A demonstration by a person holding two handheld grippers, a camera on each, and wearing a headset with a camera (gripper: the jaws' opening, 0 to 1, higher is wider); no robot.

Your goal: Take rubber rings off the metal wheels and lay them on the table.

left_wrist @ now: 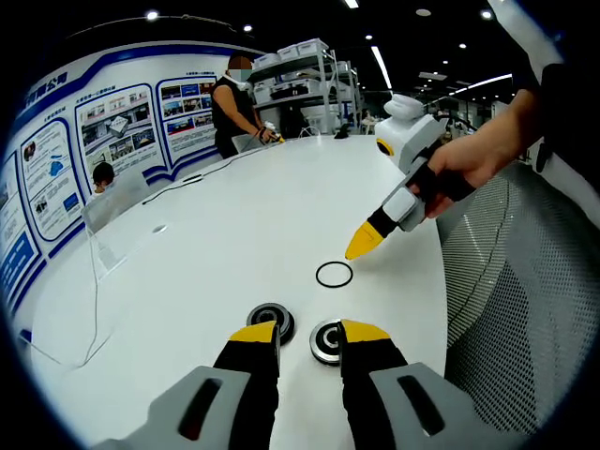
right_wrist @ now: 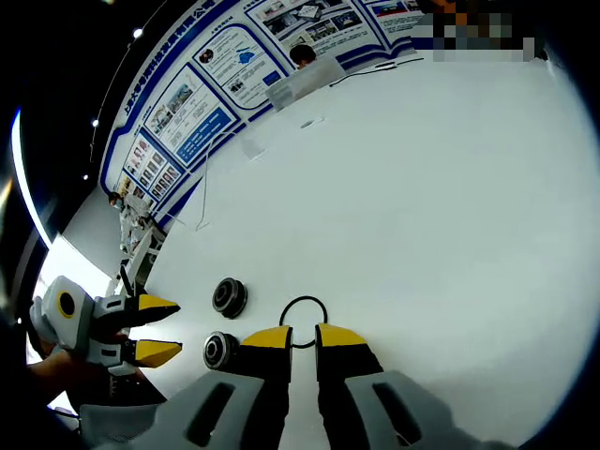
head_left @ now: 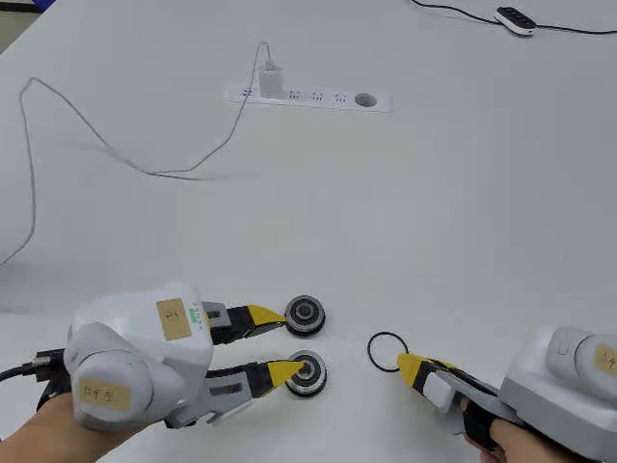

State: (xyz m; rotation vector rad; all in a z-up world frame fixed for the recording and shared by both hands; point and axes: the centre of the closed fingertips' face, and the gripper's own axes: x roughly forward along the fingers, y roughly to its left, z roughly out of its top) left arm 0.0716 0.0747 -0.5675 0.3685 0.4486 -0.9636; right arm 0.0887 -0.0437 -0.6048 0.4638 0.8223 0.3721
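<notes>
White desk (head_left: pixel 434 241), open hall.
Power strip (head_left: pixel 308 96) and cable (head_left: pixel 58 106) on desk; blue-trimmed poster wall (left_wrist: pixel 103 122), shelving (left_wrist: pixel 309 75), ceiling strip lights (left_wrist: pixel 380 66).

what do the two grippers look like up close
Both are alike: the left gripper and right gripper have rounded white housings, black jaws with yellow tips, and tan labels printed with small characters. A black cable runs from the back of the left one, which also bears a small green mark.
</notes>
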